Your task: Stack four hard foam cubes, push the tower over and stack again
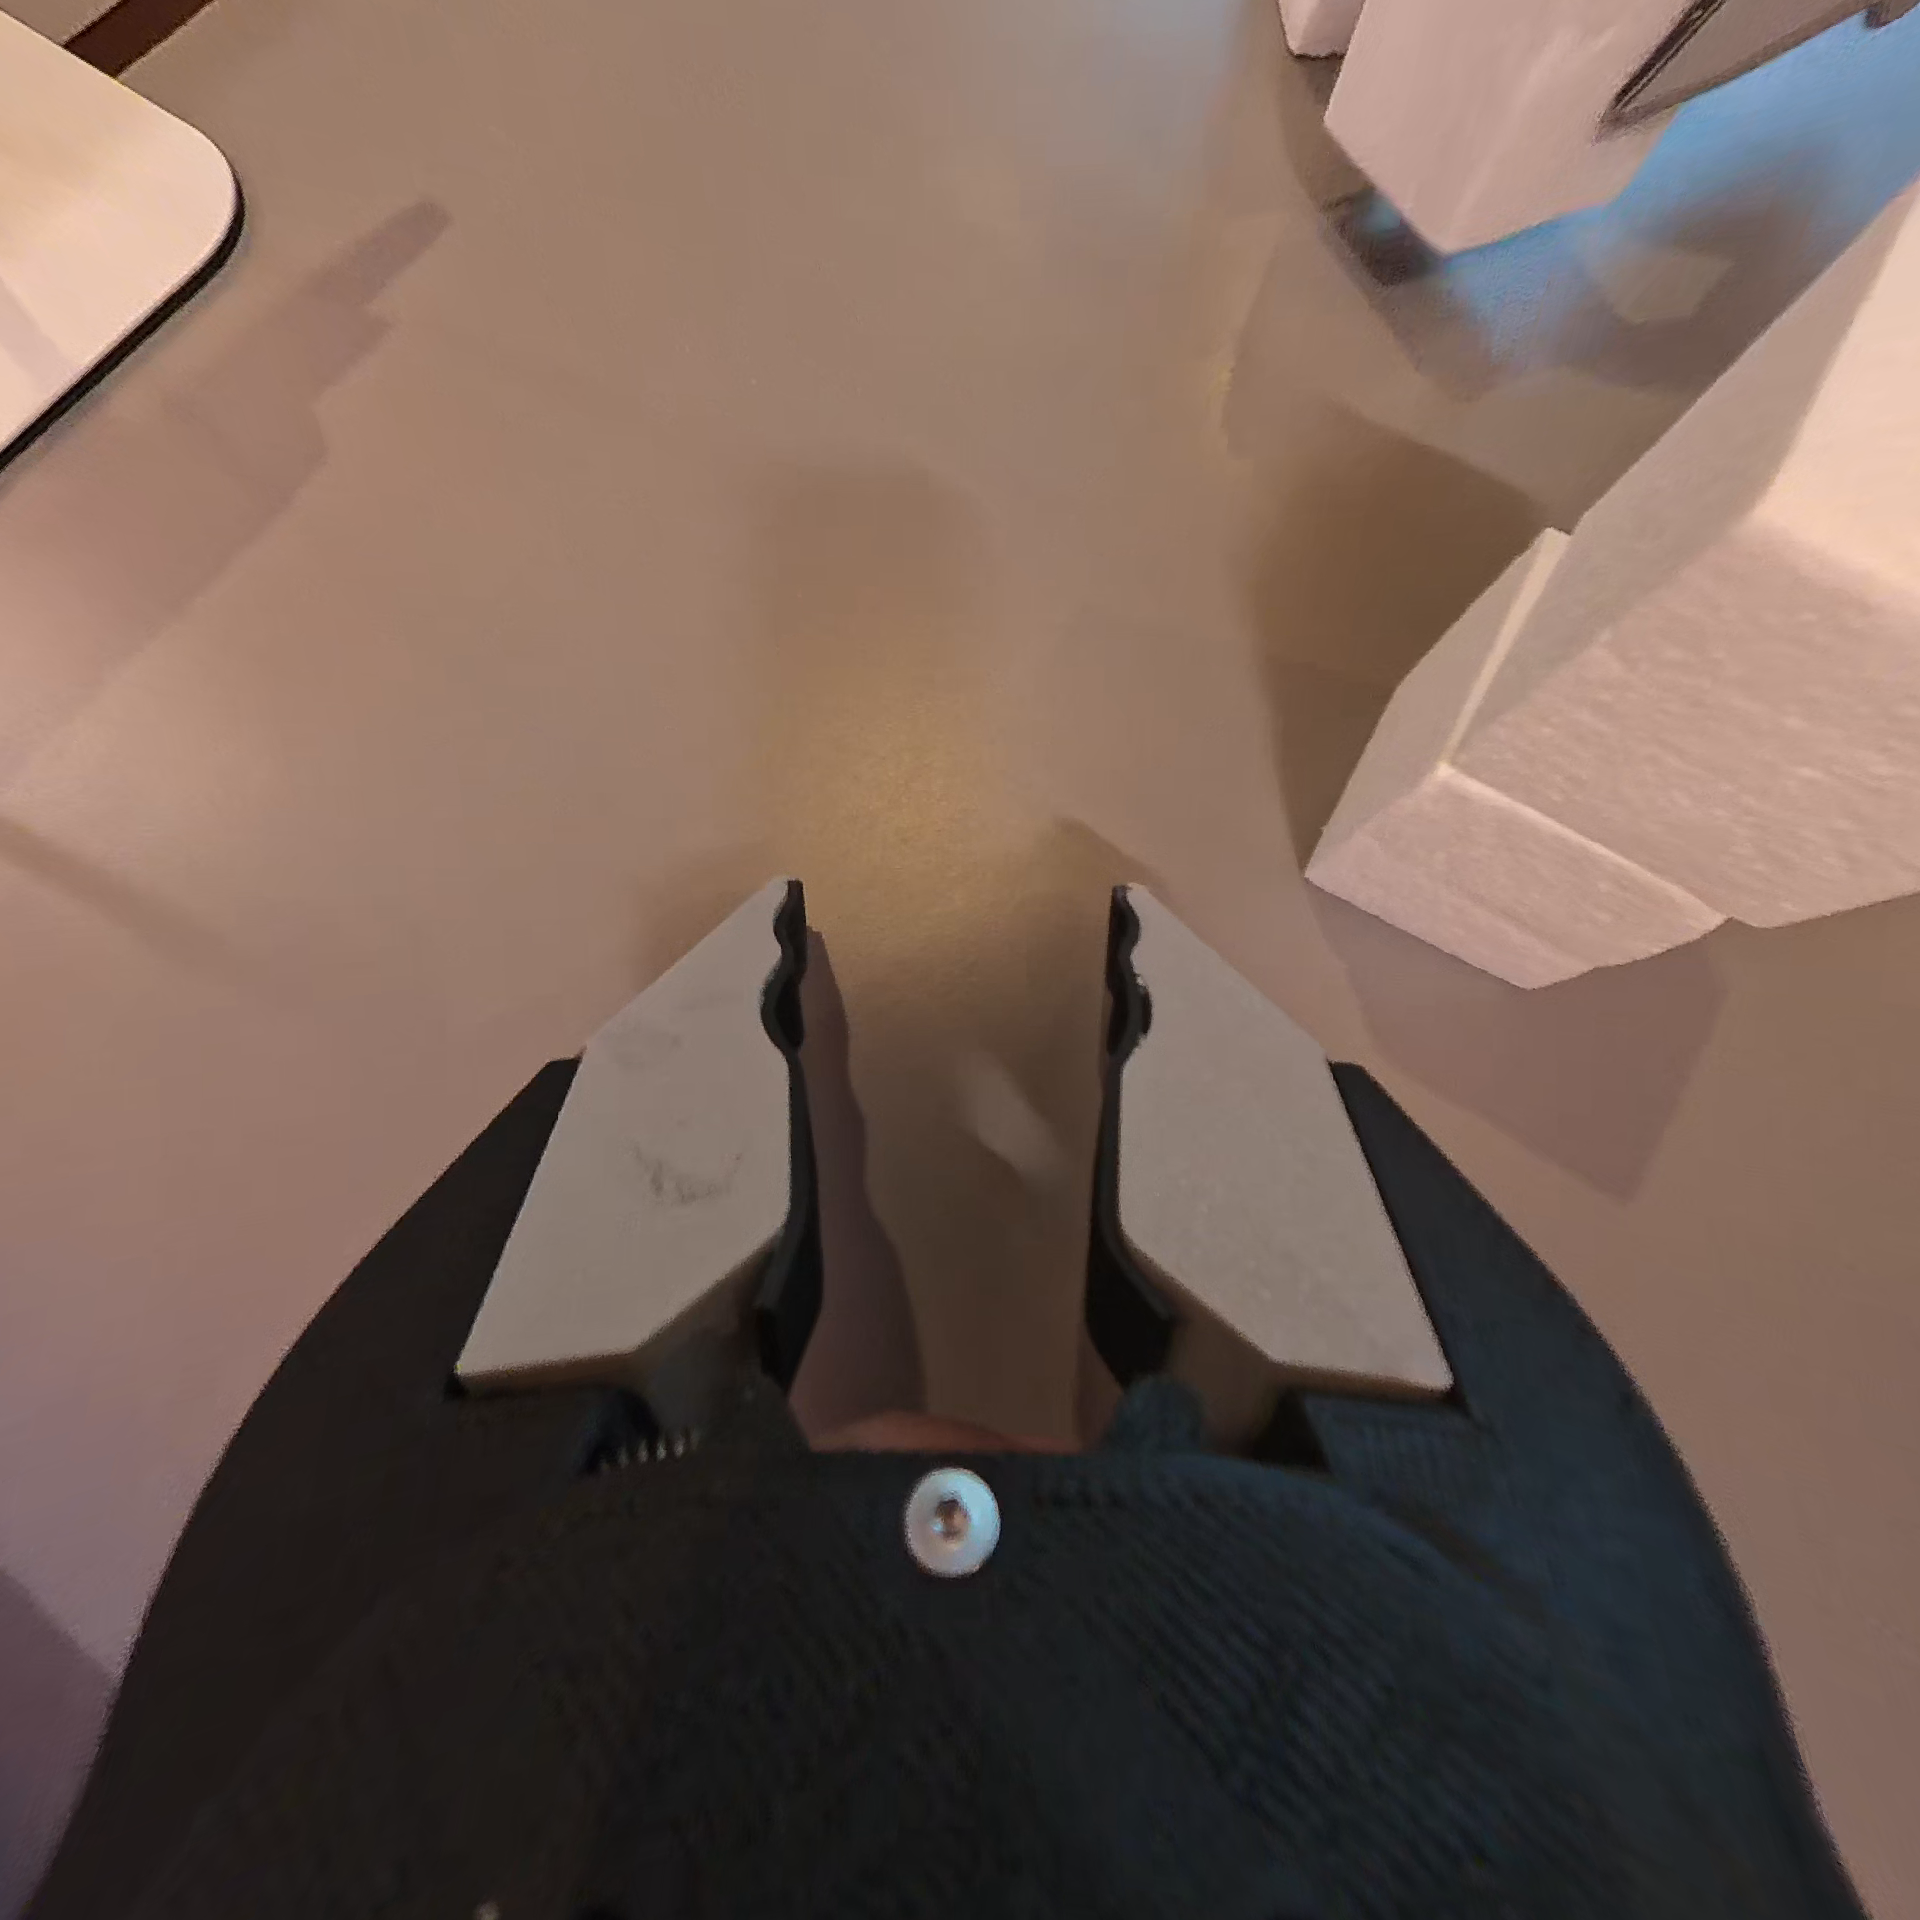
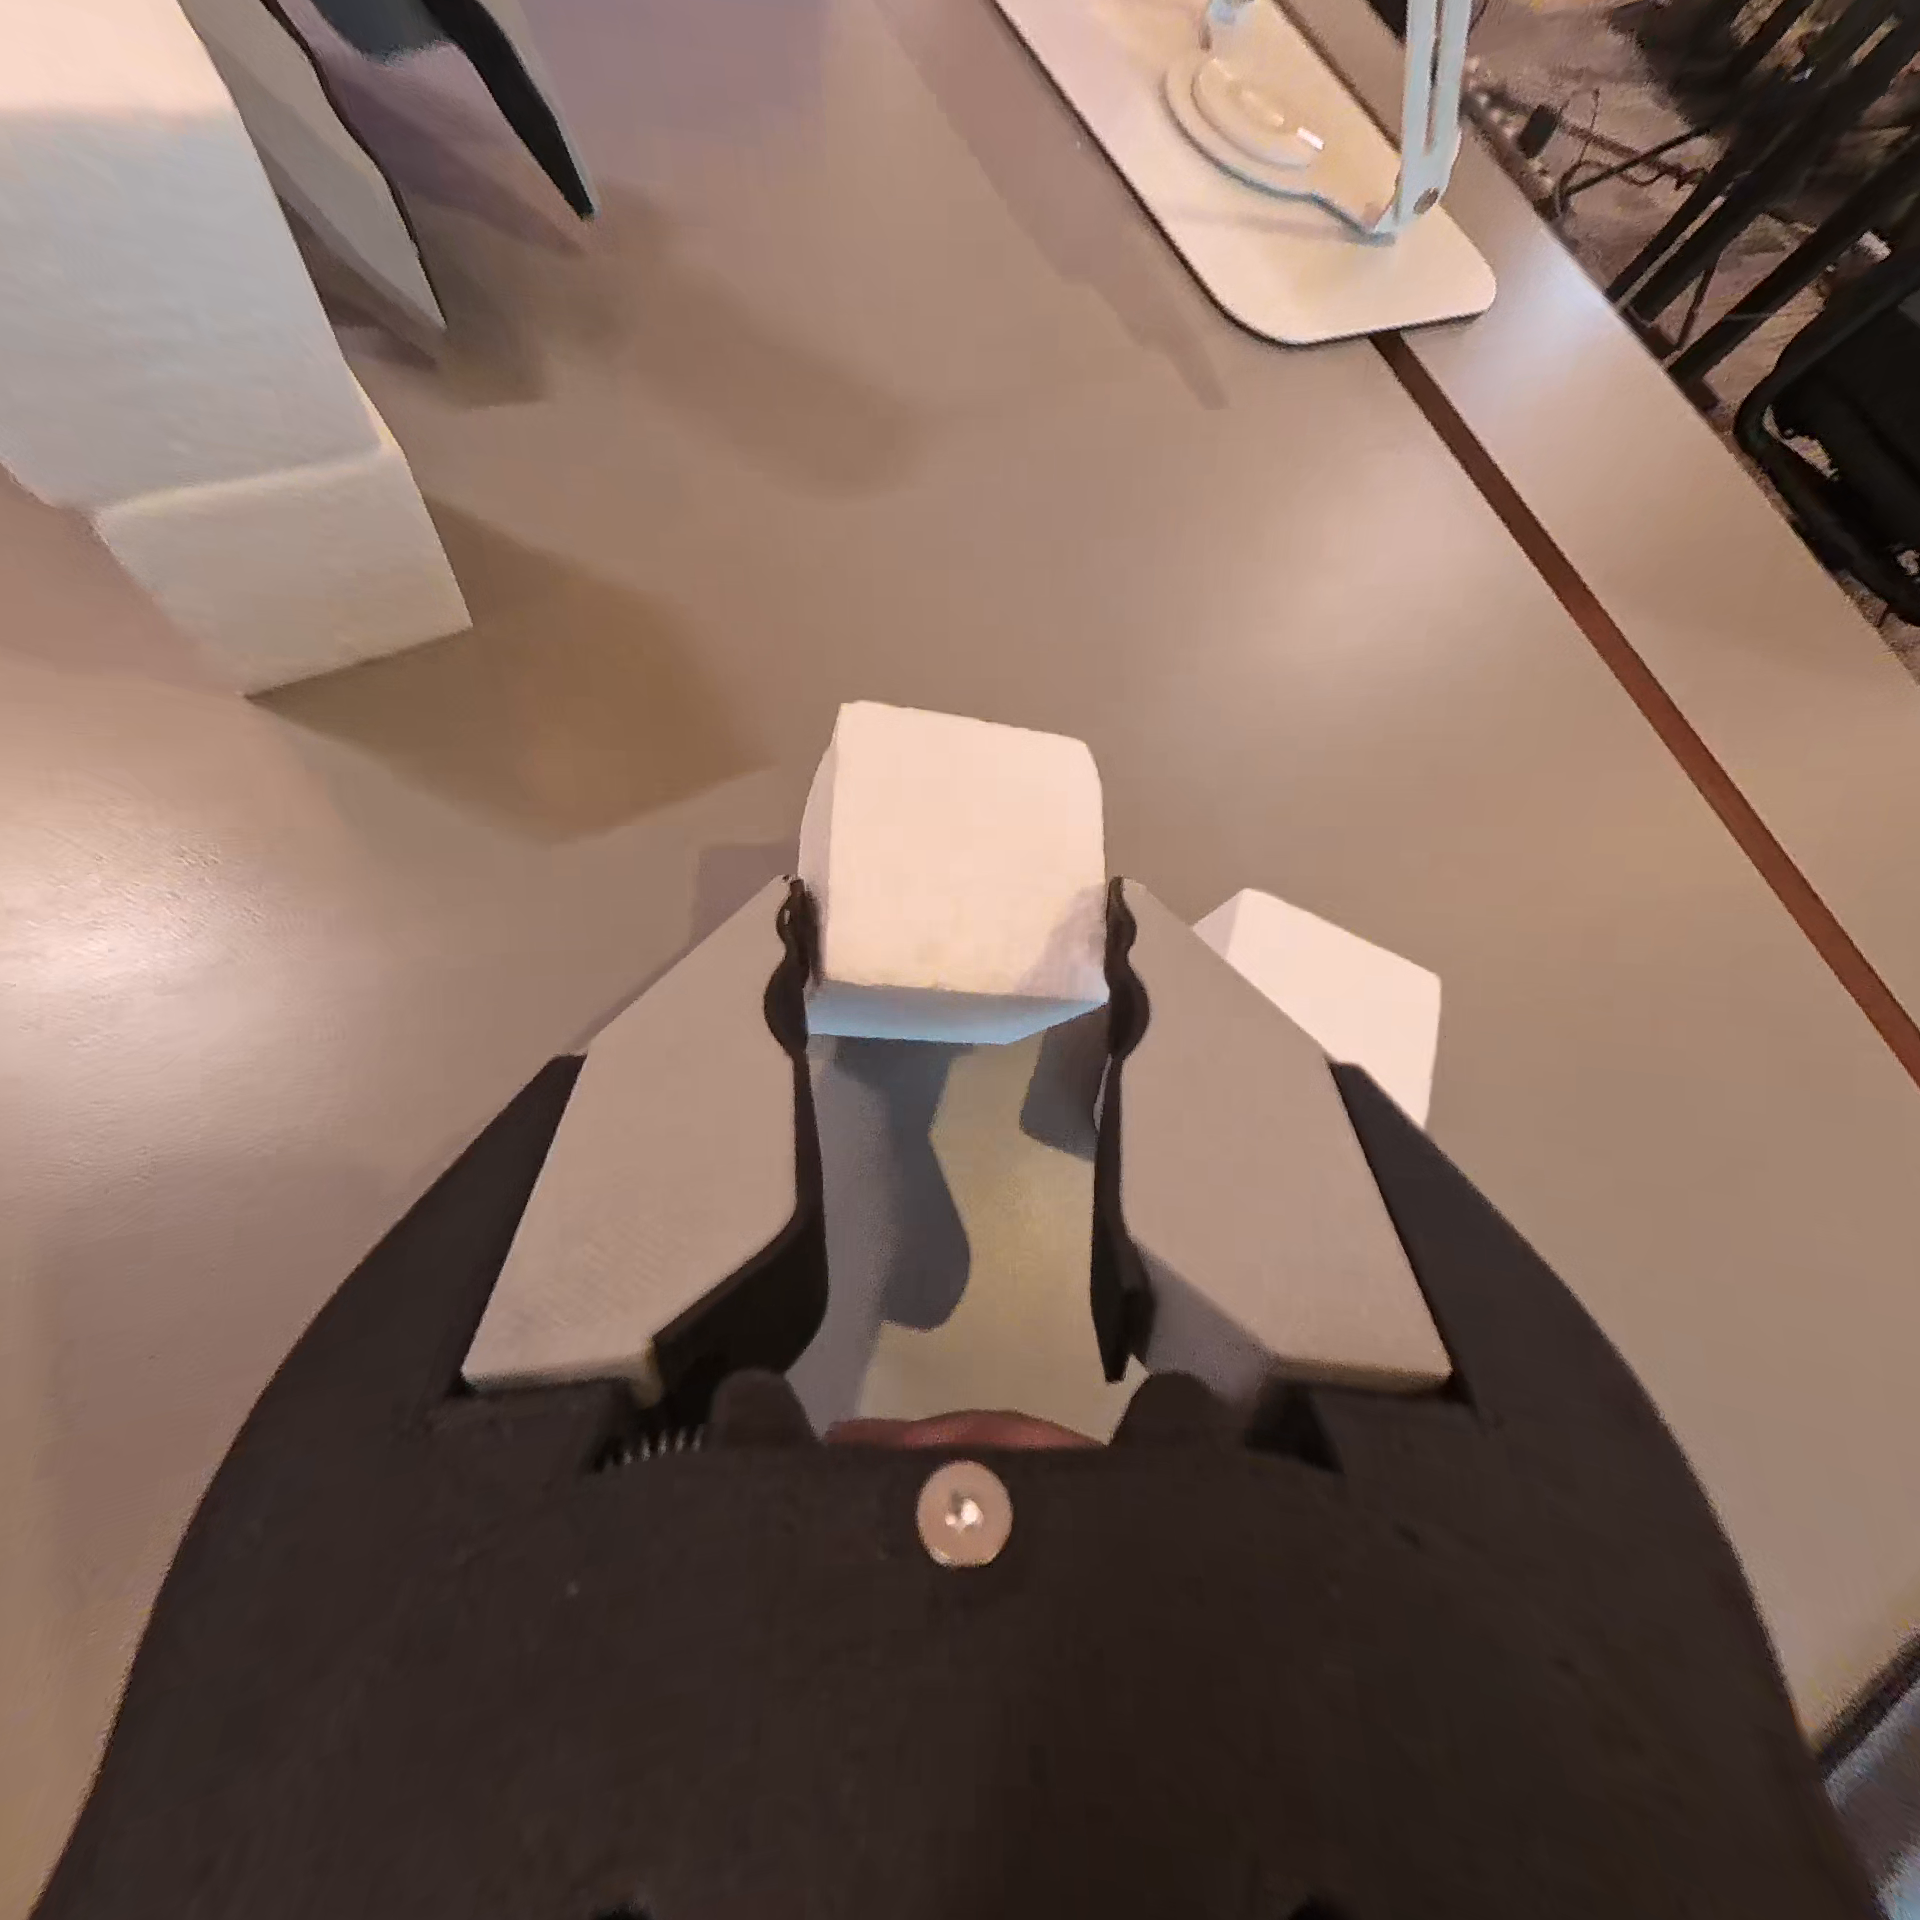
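Beige, matte surface [image 2: 1351,675] carries everything. At far left two white foam cubes form a stack [image 2: 208,416]; beside it the left gripper [image 1: 956,894] hovers, fingers spread and empty. The right gripper [image 2: 956,894] pinches a third cube [image 2: 951,862] on opposite flat faces; a fourth cube [image 2: 1330,987] rests just right. They look light, stiff, crumbly-edged: grip flat sides gently.
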